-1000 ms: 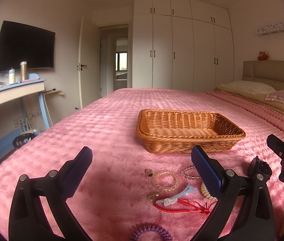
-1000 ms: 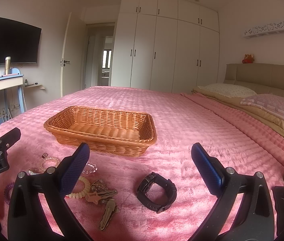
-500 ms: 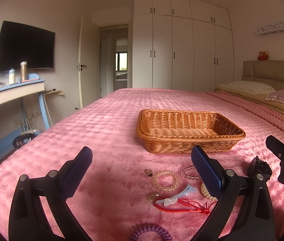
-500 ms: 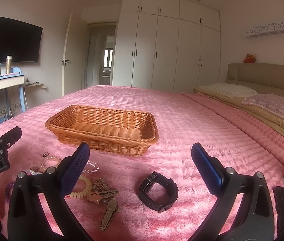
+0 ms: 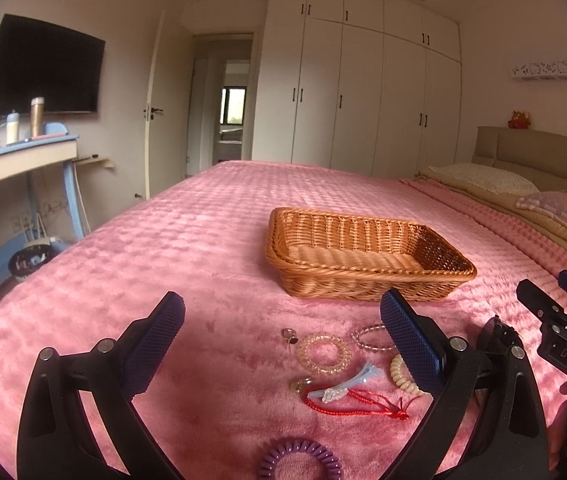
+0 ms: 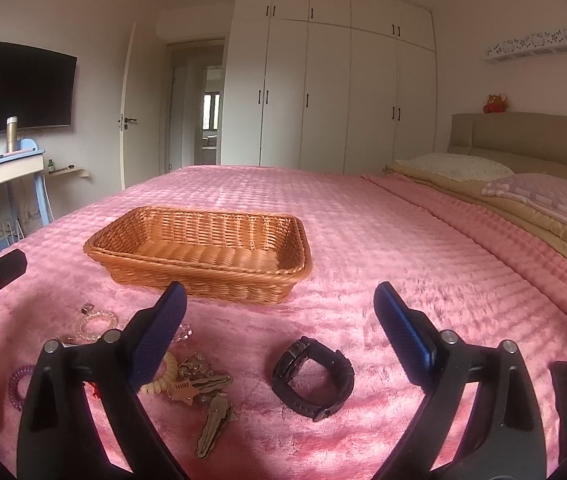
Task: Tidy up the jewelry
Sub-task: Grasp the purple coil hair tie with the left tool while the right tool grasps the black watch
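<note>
A wicker basket (image 5: pixel 367 258) is seen on the pink bed (image 5: pixel 211 216), set in from the near edge and holding nothing visible. The jewelry is spread on the bed between the basket and the near edge. In the left wrist view, a clear coil bracelet (image 5: pixel 324 355), a bead bracelet (image 5: pixel 371 338), a small ring (image 5: pixel 289 335), a blue clip (image 5: pixel 357 380), a red cord (image 5: pixel 357 404) and a cream coil tie (image 5: pixel 401 376) are grouped just beside one another, with a purple coil tie (image 5: pixel 301 460) nearest the edge. In the right wrist view, a black watch (image 6: pixel 313 380) is seen lying apart to the right of the group, and keys (image 6: pixel 199 384) and a hair clip (image 6: pixel 213 426) are seen beside the cream coil tie. The left gripper (image 5: pixel 281 320) is held released over the group, with nothing between its pads. The right gripper (image 6: pixel 279 312) is likewise released above the watch; its jaws have just been closing slightly, and no pad is in contact with any item. Each gripper is partly visible at the side of the other's view. A television (image 5: pixel 41 68) and a wardrobe (image 5: pixel 359 80) are seen beyond the far edge of the bed.
</note>
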Motion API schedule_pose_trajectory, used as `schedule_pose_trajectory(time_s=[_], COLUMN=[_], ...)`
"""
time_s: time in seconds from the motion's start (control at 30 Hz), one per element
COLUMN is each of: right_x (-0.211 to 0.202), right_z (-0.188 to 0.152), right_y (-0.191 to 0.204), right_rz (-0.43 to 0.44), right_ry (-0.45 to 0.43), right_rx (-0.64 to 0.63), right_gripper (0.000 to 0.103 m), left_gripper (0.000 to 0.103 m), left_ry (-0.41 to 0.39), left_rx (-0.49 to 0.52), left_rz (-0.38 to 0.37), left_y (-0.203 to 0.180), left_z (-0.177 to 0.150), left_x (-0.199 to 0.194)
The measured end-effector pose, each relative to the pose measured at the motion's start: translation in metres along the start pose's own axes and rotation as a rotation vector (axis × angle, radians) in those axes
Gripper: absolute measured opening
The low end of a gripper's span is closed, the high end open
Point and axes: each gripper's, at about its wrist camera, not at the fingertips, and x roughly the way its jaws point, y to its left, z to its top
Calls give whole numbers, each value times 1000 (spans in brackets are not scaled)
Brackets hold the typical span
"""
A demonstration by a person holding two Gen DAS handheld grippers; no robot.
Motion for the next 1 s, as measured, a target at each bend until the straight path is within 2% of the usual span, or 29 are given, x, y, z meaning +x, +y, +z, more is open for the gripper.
schedule_pose_trajectory(time_s=[0.2, 0.3, 0.43, 0.5, 0.67, 0.7, 0.9, 1.0], right_x=[3, 6, 17, 24, 43, 47, 78, 92], right_z=[3, 4, 1, -2, -15, -17, -23, -26], right_y=[-16, -37, -69, -79, -84, -83, -66, -63], right_rz=[25, 39, 48, 50, 83, 95, 81, 75], right_ry=[80, 143, 245, 301, 425, 445, 533, 580], right_rx=[31, 68, 104, 113, 103, 101, 42, 32], right_gripper=[74, 68, 57, 55, 47, 47, 38, 33], left_gripper=[89, 86, 78, 74, 50, 48, 48, 48], left_ry=[151, 244, 337, 376, 473, 489, 577, 599], left_rx=[-17, -4, 25, 31, 40, 36, -20, -17], left_rz=[-104, -115, -125, -134, -155, -167, -192, -195], left_y=[15, 18, 18, 18, 18, 18, 30, 29], left_z=[3, -2, -13, -19, -34, -36, -45, -47], left_x=[-8, -7, -9, -7, 2, 4, 20, 27])
